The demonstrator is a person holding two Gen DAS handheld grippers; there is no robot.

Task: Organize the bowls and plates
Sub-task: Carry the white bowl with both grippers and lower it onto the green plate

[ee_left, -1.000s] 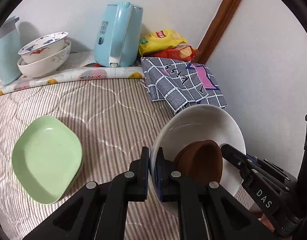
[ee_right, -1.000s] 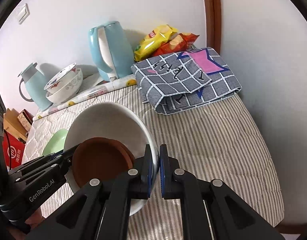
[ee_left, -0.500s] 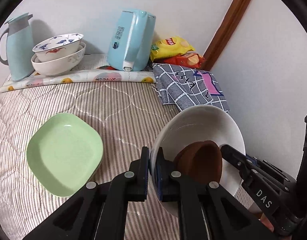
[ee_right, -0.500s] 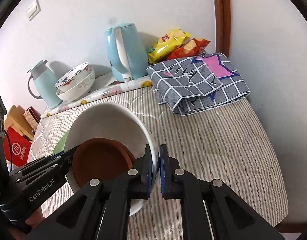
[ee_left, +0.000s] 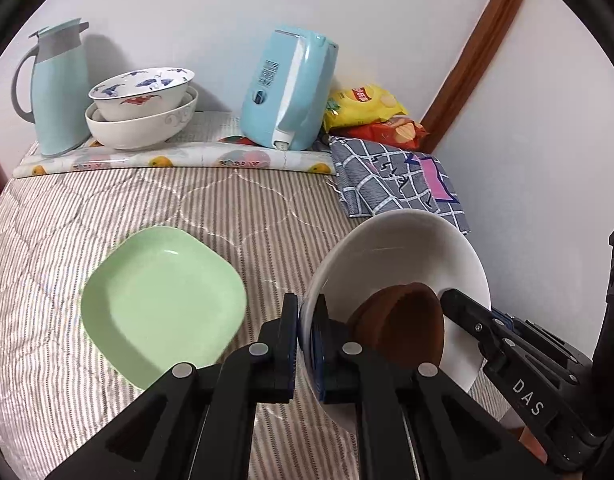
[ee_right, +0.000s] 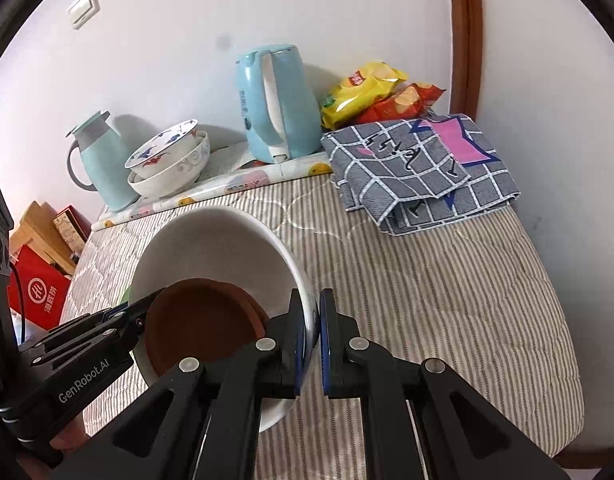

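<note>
Mid-carry: white bowl [ee_left: 407,248] with brown dish [ee_left: 403,328] inside, rim clamped in both left gripper [ee_left: 305,344] and right gripper [ee_right: 319,344] jaws. Next, probably: lowering onto green plate [ee_left: 159,304], left of the left jaws, kept level.

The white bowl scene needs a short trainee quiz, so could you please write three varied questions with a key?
1. True or false: each tool clamps the rim of the white bowl.
2. What lies inside that bowl? A) a spoon B) a brown dish C) a cup
3. Fill in: the green plate rests on the striped ____.

Key:
1. True; the left tool and the right tool each pinch the rim.
2. B, the brown dish.
3. Quilt.
</note>
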